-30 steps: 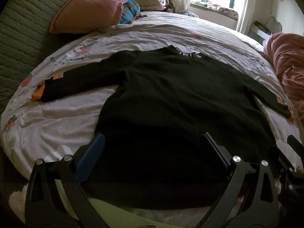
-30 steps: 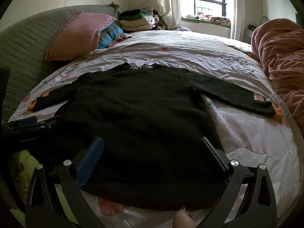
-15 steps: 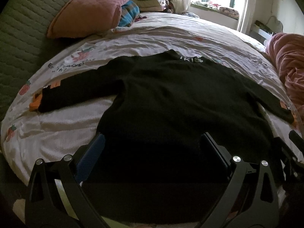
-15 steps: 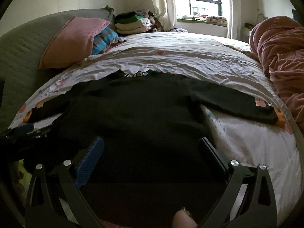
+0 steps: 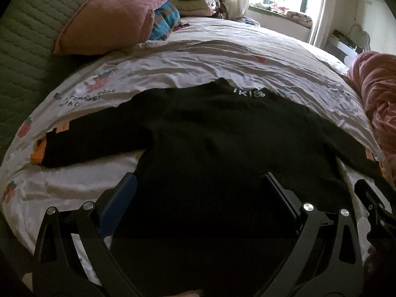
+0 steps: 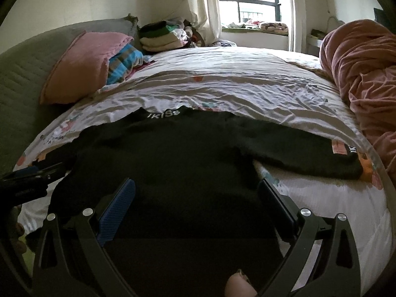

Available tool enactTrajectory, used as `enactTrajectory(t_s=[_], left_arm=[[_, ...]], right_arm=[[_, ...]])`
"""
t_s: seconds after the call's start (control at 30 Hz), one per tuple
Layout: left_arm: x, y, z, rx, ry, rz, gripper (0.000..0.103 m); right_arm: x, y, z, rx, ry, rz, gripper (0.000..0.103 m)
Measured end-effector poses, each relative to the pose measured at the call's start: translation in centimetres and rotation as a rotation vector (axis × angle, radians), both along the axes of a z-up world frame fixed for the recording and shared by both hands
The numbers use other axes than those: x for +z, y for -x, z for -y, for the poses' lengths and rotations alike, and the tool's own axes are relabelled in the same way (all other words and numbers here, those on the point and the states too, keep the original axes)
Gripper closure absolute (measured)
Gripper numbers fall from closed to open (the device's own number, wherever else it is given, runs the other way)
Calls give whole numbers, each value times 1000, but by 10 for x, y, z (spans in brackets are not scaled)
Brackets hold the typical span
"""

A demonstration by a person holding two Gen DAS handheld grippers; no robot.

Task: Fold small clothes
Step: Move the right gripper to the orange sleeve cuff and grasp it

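A black long-sleeved top (image 5: 222,143) lies flat on the white printed bedsheet (image 5: 222,57), collar with white lettering (image 5: 248,94) at the far side and both sleeves spread out. My left gripper (image 5: 198,180) is open, low over the left part of the hem. My right gripper (image 6: 196,185) is open over the right part of the hem, on the same top (image 6: 173,160). Each gripper appears at the edge of the other view: the right gripper (image 5: 371,205) and the left gripper (image 6: 29,175). The hem below the fingers is too dark to make out.
A pink pillow (image 5: 109,17) and a plaid item lean on the green quilted headboard (image 5: 24,37) at far left. Folded clothes (image 6: 160,34) are stacked in the far corner. A bunched pink blanket (image 6: 361,74) lies along the right side. A fingertip (image 6: 237,284) shows at the bottom.
Both grippers have sunk lower and closer to the top's hem, so the bed looks flatter. The jaws stayed open and the top has not moved.
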State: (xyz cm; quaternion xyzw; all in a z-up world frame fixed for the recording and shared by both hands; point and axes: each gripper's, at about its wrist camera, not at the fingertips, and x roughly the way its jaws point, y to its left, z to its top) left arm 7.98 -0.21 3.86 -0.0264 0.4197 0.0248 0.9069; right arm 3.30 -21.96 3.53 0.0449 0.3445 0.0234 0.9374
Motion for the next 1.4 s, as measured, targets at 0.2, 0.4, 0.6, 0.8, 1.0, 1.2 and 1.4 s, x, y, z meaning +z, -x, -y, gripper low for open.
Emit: enactTrajectory(t_s=[0.2, 0.4, 0.6, 0.8, 1.0, 1.2, 1.4], left_arm=[[3, -21, 8, -22, 8, -11, 9], [2, -44, 20, -51, 33, -25, 9], [-1, -66, 36, -77, 30, -39, 9], [-1, -84, 46, -97, 30, -46, 9], [-5, -108, 55, -110, 19, -58, 9], [-21, -125, 60, -86, 17, -66, 9], [-49, -137, 59, -74, 7, -108, 9]], right_arm=[[3, -19, 19, -46, -7, 2, 4], [-1, -38, 48, -128, -14, -16, 4], [-5, -50, 77, -207, -4, -22, 4], [-9, -58, 104, -279, 2, -28, 4], [-16, -63, 130, -350, 2, -43, 4], [-31, -64, 166, -447, 1, -84, 4], [-51, -55, 206, -551, -61, -148, 4]])
